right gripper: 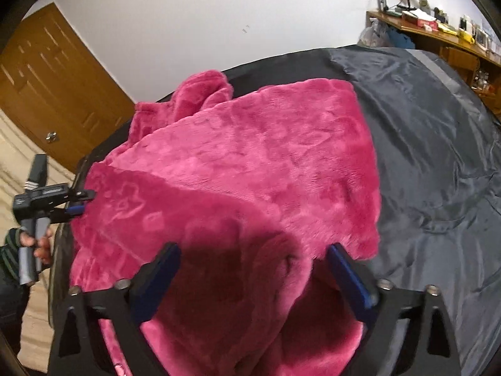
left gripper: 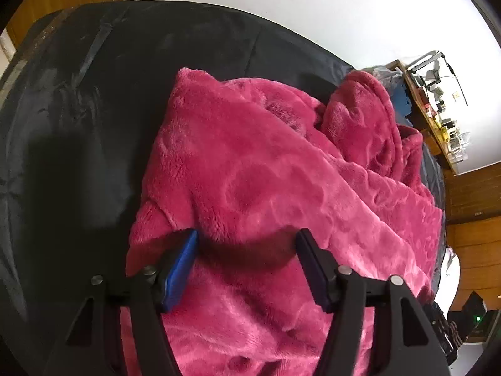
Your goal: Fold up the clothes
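Lying spread across a dark, slightly glossy sheet (right gripper: 438, 156) that covers the bed is a thick magenta fleece garment (right gripper: 250, 163), deep-piled and plush, with faint swirled patterns pressed into the nap. Its surface is rumpled; one broad panel lies fairly flat with a roughly square far corner, while a bunched, rolled portion rises at the far side of the left wrist view (left gripper: 360, 109). The sheet shows fine creases and a paler grey band near its far edge. The left gripper (left gripper: 247, 241) hovers low over the near part of the fleece, jaws spread wide with nothing between the blue pads (left gripper: 181, 269). The right gripper (right gripper: 253, 257) likewise stands wide apart, a raised fold of fleece sitting between its fingers without being pinched. A hand (right gripper: 40, 244) holds the left tool's grey handles at the bed's edge. Behind stand a wooden door (right gripper: 56, 94), a white wall, and a cluttered wooden desk (right gripper: 438, 34).
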